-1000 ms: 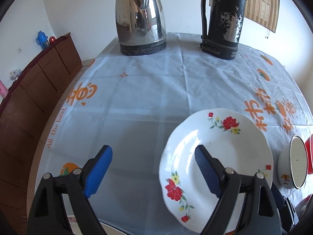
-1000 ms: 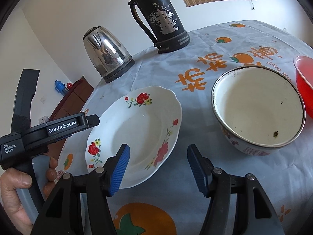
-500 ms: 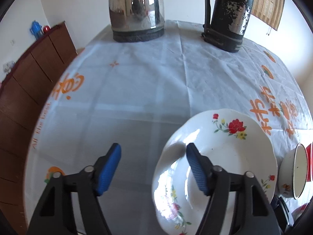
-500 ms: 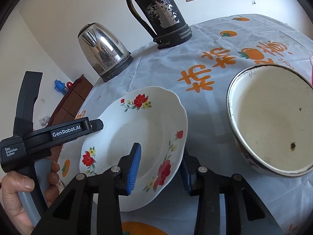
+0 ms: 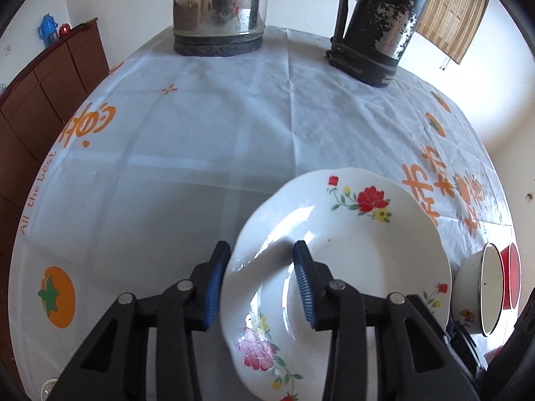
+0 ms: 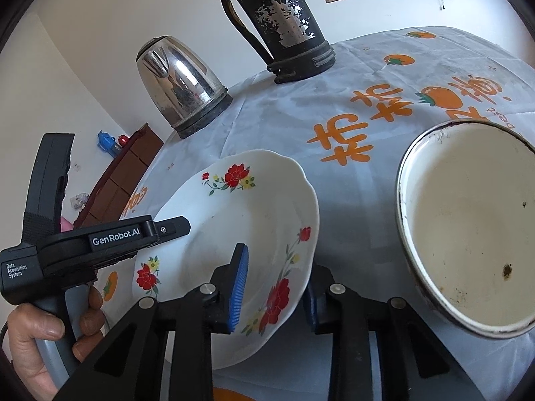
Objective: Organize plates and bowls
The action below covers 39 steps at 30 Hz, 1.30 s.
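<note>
- The table (image 5: 207,140) wears a white cloth (image 6: 361,77) printed with orange fruit and lettering, and everything stands on it.
- A brown cabinet (image 5: 43,83) stands against the wall beyond the table's left edge.
- A worn black flask (image 5: 381,23) and a steel kettle (image 5: 217,10) stand upright at the far side, apart from each other.
- A flowered white plate (image 5: 364,250) sits near the front, one edge tipped up off the cloth.
- The left gripper (image 5: 260,280) straddles the plate's left rim, one blue pad outside and one inside; its jaws are closing, and whether the pads press yet I cannot tell.
- The right gripper (image 6: 276,287) straddles the opposite rim, one pad over the plate's inside, the other under its outer edge; its jaws are closing too, contact unclear.
- A white enamel bowl (image 6: 468,234) stands just right of the plate, apart from it.
- A red bowl (image 5: 513,277) shows behind the enamel one.
- A hand (image 6: 43,337) holds the left gripper's handle.
</note>
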Each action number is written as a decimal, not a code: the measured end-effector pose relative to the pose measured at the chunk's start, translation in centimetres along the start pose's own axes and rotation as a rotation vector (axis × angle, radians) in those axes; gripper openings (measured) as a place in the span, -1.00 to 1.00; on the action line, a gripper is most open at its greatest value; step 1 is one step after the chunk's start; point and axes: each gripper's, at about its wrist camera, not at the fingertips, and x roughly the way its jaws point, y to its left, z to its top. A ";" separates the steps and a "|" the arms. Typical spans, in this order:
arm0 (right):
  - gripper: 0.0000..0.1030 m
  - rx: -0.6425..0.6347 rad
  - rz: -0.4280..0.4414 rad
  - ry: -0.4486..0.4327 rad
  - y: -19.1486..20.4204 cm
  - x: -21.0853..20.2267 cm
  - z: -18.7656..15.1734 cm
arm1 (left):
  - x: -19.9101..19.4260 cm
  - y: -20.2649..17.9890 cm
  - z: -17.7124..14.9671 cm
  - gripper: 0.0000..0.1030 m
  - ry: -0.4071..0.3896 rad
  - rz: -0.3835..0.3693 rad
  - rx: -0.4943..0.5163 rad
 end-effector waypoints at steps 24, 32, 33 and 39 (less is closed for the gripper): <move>-0.72 -0.035 0.006 -0.079 -1.3 -8.0 -3.2 | -7.2 -1.2 -9.2 -0.51 -0.124 -0.125 -0.003; -0.72 -0.067 0.007 -0.125 -1.4 -13.2 -7.6 | -11.3 -2.6 -14.6 -0.51 -0.206 -0.065 0.044; -0.72 -0.062 0.014 -0.121 -1.5 -13.5 -8.0 | -11.5 -2.6 -15.1 -0.51 -0.206 -0.066 0.040; -0.72 -0.045 0.039 -0.115 -2.0 -15.8 -10.7 | -13.8 -3.2 -18.4 -0.51 -0.246 -0.023 0.057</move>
